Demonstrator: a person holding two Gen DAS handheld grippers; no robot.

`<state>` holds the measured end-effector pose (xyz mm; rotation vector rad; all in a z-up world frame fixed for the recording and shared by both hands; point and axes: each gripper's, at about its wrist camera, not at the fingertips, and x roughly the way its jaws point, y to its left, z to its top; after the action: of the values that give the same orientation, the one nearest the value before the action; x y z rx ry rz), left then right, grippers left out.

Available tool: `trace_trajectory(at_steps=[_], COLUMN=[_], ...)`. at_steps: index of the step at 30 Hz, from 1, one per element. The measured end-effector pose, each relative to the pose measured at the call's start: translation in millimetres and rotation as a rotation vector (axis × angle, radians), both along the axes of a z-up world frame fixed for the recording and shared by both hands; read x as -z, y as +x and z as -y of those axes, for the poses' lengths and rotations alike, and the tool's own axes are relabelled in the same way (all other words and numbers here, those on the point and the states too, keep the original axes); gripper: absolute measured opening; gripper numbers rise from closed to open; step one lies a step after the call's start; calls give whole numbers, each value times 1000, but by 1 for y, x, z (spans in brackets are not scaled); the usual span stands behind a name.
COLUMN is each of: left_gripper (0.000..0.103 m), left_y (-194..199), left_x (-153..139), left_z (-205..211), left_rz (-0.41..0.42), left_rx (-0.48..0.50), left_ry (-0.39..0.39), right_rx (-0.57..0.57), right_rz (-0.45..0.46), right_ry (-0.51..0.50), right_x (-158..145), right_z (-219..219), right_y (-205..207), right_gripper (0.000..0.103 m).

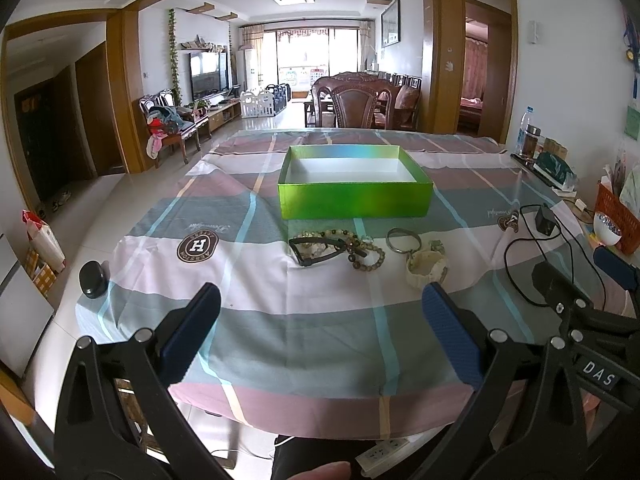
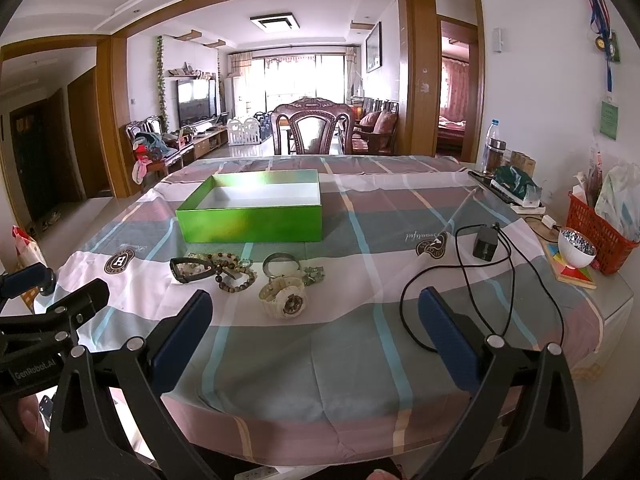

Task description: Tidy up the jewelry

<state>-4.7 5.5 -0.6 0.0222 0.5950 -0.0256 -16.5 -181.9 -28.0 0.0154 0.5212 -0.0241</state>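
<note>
Near bench front edge, left gripper (image 1: 320, 332) and right gripper (image 2: 316, 332) hover, jaws wide, empty. Jewelry pile (image 2: 240, 276) tangled before green box (image 2: 252, 210): bead bracelets (image 1: 360, 250) likely snag, drag neighbours.

Black charger (image 2: 484, 242), red basket (image 2: 596, 226)

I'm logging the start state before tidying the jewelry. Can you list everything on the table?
Box: 1, green, open, empty, beyond the jewelry.
Bead bracelets: several, brown, count unclear, front of box.
Black band: 1, left of beads.
Metal bangle: 1, silver.
Watch: 1, cream, nearest.
Charger with cable: 1, black, right.
Bowl: 1, white, far right.
Basket: 1, red.
Left gripper: open.
Right gripper: open.
</note>
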Motion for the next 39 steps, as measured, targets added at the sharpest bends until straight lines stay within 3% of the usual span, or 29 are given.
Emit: trace_trajectory(at_steps=[21, 24, 27, 29, 32, 34, 36, 39], left_gripper=[99, 99, 99, 99, 99, 99, 99, 99], left_y=[-1, -2, -6, -8, -3, -2, -5, -21], left_x=[3, 3, 0, -2, 2, 4, 1, -9], left_z=[2, -2, -21, -23, -25, -27, -37, -60], left_rz=[-2, -11, 1, 22, 20, 26, 57, 199], left_rx=[5, 25, 15, -21, 1, 17, 16, -22], left_ry=[2, 16, -60, -10, 2, -14, -85, -205], right_rx=[-16, -25, 25, 51, 44, 28, 45, 73], right_rz=[-2, 79, 186, 243, 216, 192, 219, 361], right_ry=[20, 65, 73, 75, 134, 177, 170, 113], right_x=[5, -3, -11, -13, -7, -2, -2, -7], right_z=[5, 16, 29, 38, 53, 61, 64, 63], right_y=[1, -10, -22, -27, -16, -8, -9, -27], right_gripper=[100, 100, 100, 100, 100, 100, 100, 100])
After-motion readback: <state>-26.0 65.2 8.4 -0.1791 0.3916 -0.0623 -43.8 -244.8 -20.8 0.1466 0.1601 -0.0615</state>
